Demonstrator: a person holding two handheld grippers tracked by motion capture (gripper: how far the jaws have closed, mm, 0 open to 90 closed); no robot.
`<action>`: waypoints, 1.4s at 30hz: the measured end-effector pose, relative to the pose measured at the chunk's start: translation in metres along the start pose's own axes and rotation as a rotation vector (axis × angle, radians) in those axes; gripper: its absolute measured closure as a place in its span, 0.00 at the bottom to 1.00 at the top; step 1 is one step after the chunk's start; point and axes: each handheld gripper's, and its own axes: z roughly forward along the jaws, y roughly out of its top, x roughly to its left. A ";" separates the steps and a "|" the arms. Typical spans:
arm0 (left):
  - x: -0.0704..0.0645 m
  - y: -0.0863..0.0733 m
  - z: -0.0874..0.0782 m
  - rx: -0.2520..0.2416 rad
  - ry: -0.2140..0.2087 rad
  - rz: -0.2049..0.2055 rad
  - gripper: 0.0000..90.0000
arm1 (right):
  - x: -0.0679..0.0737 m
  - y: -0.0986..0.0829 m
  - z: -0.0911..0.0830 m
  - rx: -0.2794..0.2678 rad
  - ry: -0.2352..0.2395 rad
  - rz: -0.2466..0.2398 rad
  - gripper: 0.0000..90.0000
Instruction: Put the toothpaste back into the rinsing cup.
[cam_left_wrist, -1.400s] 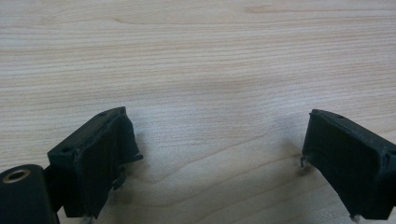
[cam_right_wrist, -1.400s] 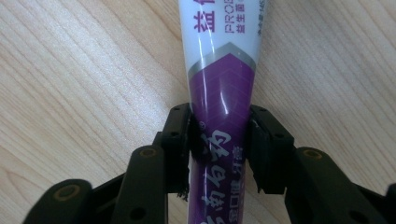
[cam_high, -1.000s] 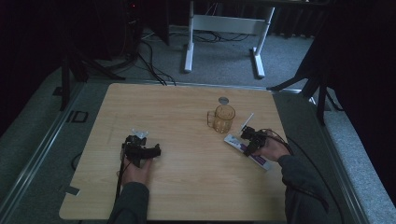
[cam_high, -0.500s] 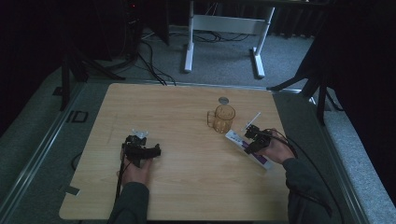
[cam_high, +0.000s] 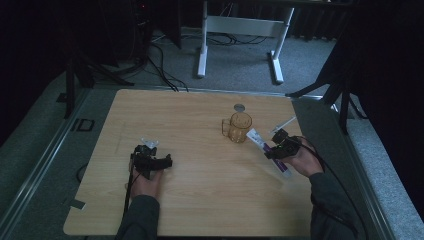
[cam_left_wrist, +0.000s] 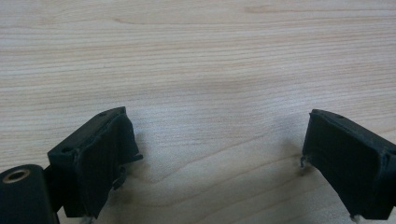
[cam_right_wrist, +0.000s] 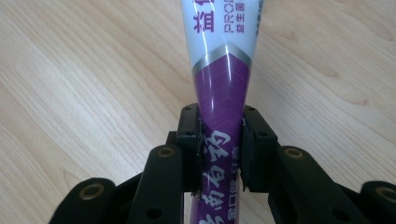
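A purple and white toothpaste tube (cam_right_wrist: 224, 42) runs up between my right gripper's (cam_right_wrist: 219, 119) jaws, which are shut on its purple part. In the high view that right gripper (cam_high: 279, 146) holds the tube (cam_high: 256, 138) low over the table's right side, just right of an amber glass mug (cam_high: 239, 127). My left gripper (cam_high: 150, 156) rests at the table's left front. Its jaws stand wide apart, and the left gripper (cam_left_wrist: 215, 140) has bare wood between them.
A small round grey lid (cam_high: 239, 107) lies behind the mug. A white toothbrush (cam_high: 284, 123) lies near the right edge behind my right hand. The wooden table (cam_high: 200, 200) stands on grey carpet, with a white desk frame (cam_high: 240, 30) beyond it.
My right gripper has shifted a little to the right with the tube in it. The left gripper has stayed still.
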 end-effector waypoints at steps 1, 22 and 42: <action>0.000 0.000 0.000 0.000 0.000 0.000 0.08 | -0.002 -0.001 -0.002 -0.012 0.001 0.009 0.81; 0.000 0.000 0.000 0.000 0.000 0.000 0.08 | -0.011 -0.004 -0.006 -0.235 -0.054 0.137 0.81; 0.000 0.000 0.000 0.000 0.000 0.000 0.08 | -0.005 0.015 -0.009 -0.349 -0.032 0.180 0.81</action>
